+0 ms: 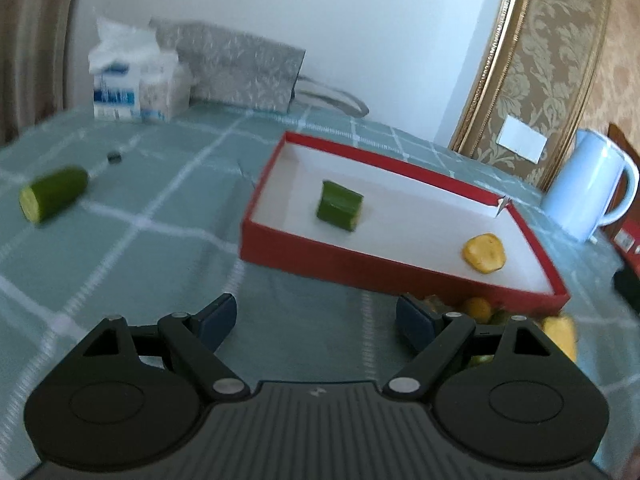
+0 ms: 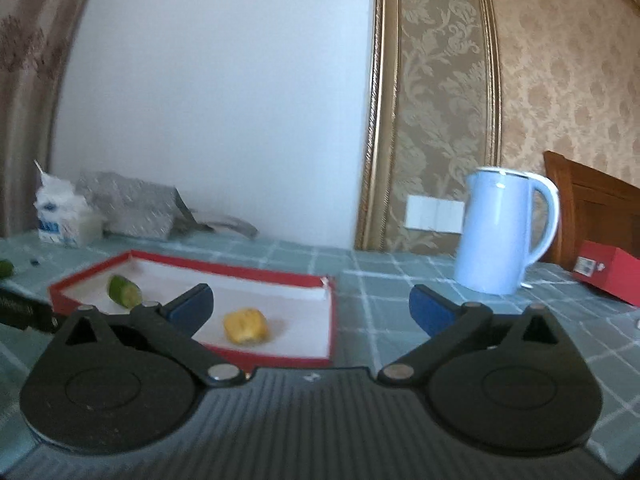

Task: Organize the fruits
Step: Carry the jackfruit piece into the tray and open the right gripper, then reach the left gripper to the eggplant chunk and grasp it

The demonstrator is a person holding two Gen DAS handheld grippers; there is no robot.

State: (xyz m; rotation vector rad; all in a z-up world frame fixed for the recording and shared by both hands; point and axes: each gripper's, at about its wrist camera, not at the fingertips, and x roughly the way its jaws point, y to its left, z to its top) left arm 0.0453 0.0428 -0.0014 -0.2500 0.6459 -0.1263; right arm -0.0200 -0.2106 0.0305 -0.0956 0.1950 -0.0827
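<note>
Red cardboard walled the shallow tray [image 1: 320, 258] that served as the collecting place on the bench [image 1: 160, 264], its white floor already carrying a cut green cucumber piece [image 1: 339, 205] near the middle and a yellow corn chunk [image 1: 484, 253] toward the near right corner. The two lay well apart, which suggested each had been dropped where a claw happened to reach rather than sorted by kind.

Outside the tray, a second cucumber piece [image 1: 53, 193] lay on the checked green cloth, far off to the left, with a small dark object [image 1: 114, 157] just behind it. More yellow and green produce [image 1: 520, 320] sat tucked against the tray's near wall, partly hidden behind the left claw's finger, so its count could not be told.

The left claw [image 1: 316, 320] hung over bare cloth in front of the tray, jaws spread wide and gripping nothing. The right claw [image 2: 312, 306] was likewise wide apart and empty, facing the tray and a pale blue kettle [image 2: 500, 232]. Both seemed free for a fresh pick; the heap beside the tray looked the nearer target, the stray cucumber the longer reach.

A tissue box [image 1: 136, 92] and a grey patterned bag [image 1: 240, 68] stood by the wall.
</note>
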